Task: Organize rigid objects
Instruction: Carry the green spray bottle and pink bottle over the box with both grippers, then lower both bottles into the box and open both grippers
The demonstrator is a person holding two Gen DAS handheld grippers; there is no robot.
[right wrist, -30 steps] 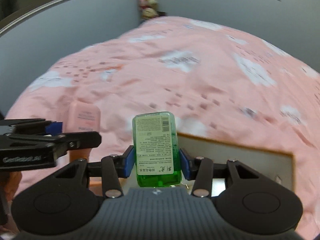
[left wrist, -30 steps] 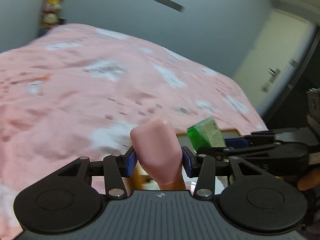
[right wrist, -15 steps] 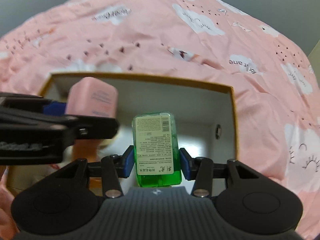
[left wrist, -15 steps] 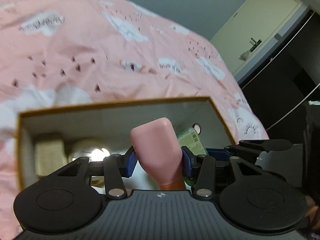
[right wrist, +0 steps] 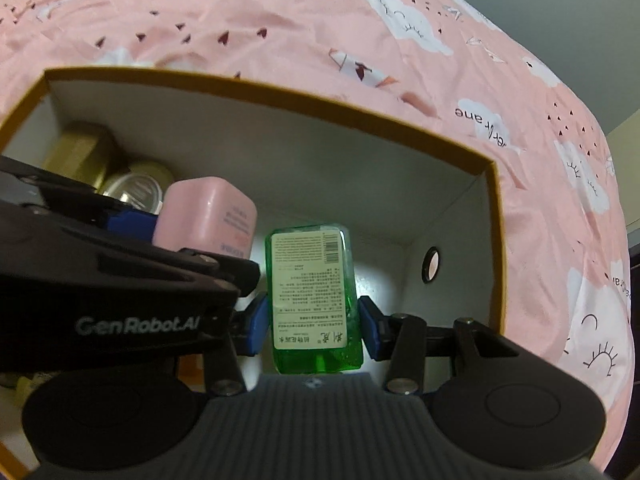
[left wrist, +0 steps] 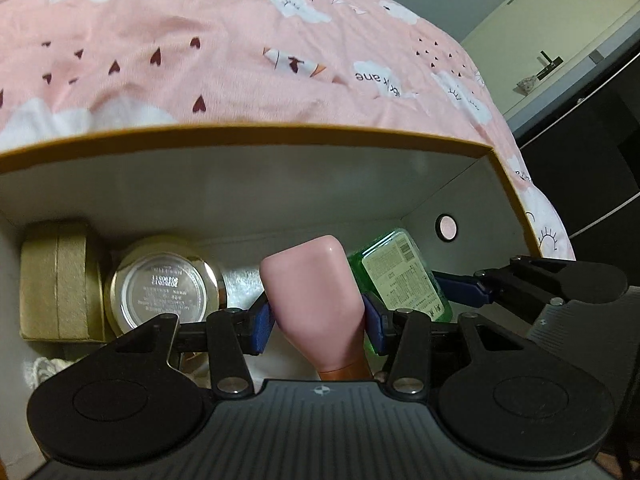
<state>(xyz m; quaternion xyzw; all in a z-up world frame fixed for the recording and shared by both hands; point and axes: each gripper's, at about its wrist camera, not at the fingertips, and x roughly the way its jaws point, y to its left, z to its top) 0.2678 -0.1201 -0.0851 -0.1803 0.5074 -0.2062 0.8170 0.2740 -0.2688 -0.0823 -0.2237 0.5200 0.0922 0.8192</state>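
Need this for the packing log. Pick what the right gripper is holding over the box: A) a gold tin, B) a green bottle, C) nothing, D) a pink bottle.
B: in the right wrist view the right gripper has its blue pads pressed on both sides of the green bottle, above the open box.

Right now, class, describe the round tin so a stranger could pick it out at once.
Find the open box on the pink bedspread. The round tin lies at its far left end, beside a gold case. Only it shows a shiny silver circular face.

Pink cloud-print bedspread (left wrist: 224, 60); cream door (left wrist: 556, 36) at right.
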